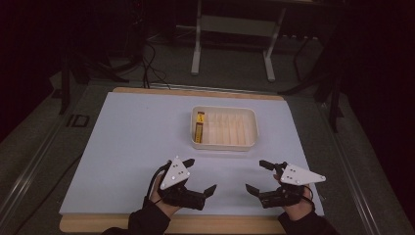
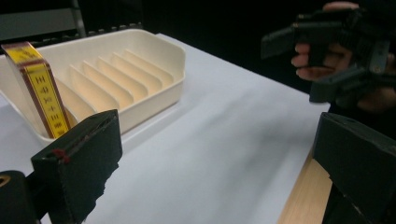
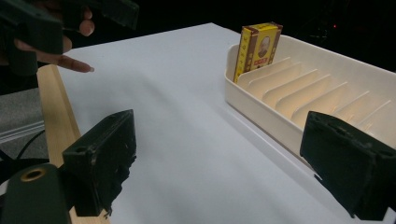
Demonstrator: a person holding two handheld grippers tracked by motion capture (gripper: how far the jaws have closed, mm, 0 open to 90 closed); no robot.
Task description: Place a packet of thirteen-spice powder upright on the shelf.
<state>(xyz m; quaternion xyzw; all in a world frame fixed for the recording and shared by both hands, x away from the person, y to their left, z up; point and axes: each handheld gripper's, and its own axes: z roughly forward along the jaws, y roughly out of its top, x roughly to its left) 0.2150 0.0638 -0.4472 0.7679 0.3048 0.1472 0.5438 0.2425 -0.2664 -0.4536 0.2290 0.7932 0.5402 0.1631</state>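
A cream slotted tray (image 1: 254,128) sits on the white sheet, right of centre and towards the back. A yellow and red box (image 1: 199,127) stands upright in its leftmost slot; the other slots are bare. My left gripper (image 1: 199,175) rests near the front edge, open, jaws angled towards the right. My right gripper (image 1: 256,176) mirrors it, open and facing left. In the left gripper view the box (image 2: 39,88) and tray (image 2: 159,93) lie beyond my wide-apart jaws. The right gripper view has the box (image 3: 259,46) at the tray's (image 3: 261,112) far end.
The white sheet (image 1: 137,147) covers a wooden board (image 1: 98,224) whose edge shows at the front. Behind the table stand a metal frame's legs (image 1: 196,49) and floor cables. Dark floor surrounds the board on both sides.
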